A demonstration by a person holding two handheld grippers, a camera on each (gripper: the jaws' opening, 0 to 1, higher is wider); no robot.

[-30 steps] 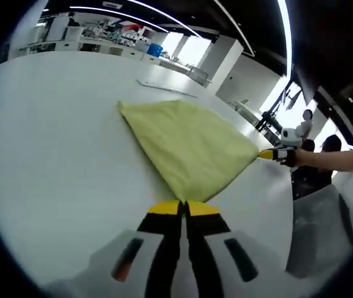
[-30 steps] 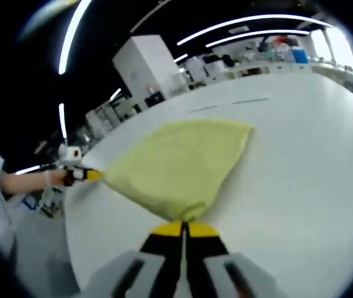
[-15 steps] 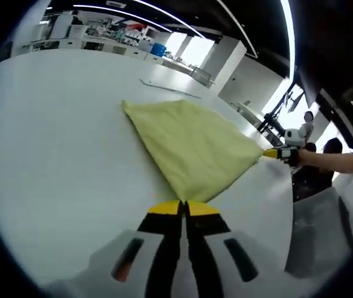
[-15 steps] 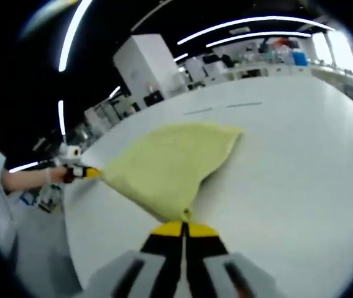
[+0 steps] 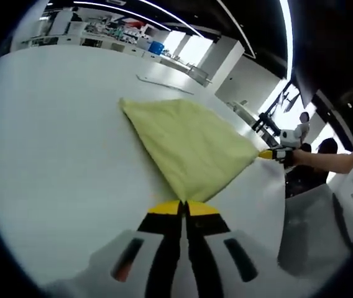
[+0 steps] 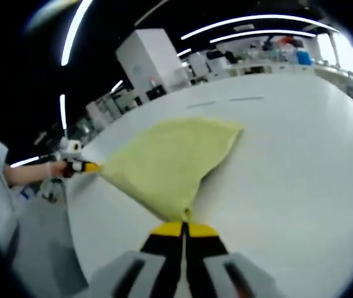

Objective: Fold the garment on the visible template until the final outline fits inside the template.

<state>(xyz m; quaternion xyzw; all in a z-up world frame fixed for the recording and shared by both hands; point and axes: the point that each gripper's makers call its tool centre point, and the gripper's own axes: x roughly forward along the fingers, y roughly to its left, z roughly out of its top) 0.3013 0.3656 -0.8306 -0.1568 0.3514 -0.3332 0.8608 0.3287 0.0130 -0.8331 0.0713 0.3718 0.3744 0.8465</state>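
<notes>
Left gripper view: I'm seeing 1 yellow garment lying spread on the white table, folded into a roughly triangular shape. My left gripper is clamped shut on the garment's near corner, both yellow-tipped jaws pressed together w/ cloth pinched between them. At the right of this view the right gripper is gripping the opposite corner, a hand behind it. So 2 grippers, 2 corners, 1 cloth stretching between them.

Right gripper view: I'm looking along the right gripper, jaws closed on the garment corner nearest me. The left gripper is showing at the left edge of the table, holding the far corner, a hand behind it. The cloth is fanning out from my jaws toward the table's middle; its far edge is lying flat on the surface.

Beyond the garment I'm making out 2 thin dark line marks on the table top, well apart from the cloth; can't tell if they're the template. Background is benches & ceiling light strips, too blurred to count.
</notes>
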